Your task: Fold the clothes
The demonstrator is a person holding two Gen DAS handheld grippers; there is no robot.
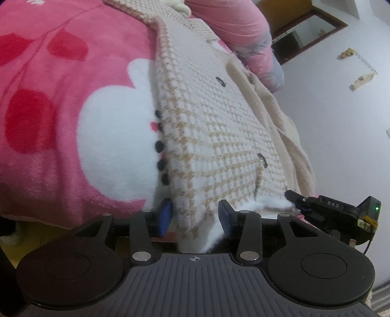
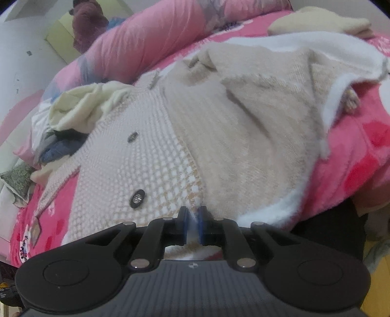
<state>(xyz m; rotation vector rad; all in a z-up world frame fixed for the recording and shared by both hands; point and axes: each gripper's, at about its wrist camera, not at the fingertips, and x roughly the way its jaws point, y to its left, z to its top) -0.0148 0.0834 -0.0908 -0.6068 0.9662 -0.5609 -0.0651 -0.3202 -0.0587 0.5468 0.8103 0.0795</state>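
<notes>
A cream and tan houndstooth jacket (image 1: 219, 126) with dark buttons lies spread on the bed, its fleecy white lining showing at the hem. My left gripper (image 1: 195, 215) is open at the near hem; a corner of the jacket hangs between its blue pads (image 1: 165, 214) without being pinched. In the right wrist view the jacket (image 2: 170, 151) fills the middle, one front panel turned back to show beige lining. My right gripper (image 2: 192, 220) is shut on the jacket's white hem edge. It also appears as a black tool, the right gripper (image 1: 295, 198), at the hem's right corner.
A pink plush blanket (image 1: 61, 109) with red and white shapes covers the bed. A rolled pink duvet (image 2: 151, 41) lies along the far side. Loose garments (image 2: 70, 131) are piled at the left, a folded beige item (image 2: 321, 20) at the far right. A white wall (image 1: 341, 134) stands close by.
</notes>
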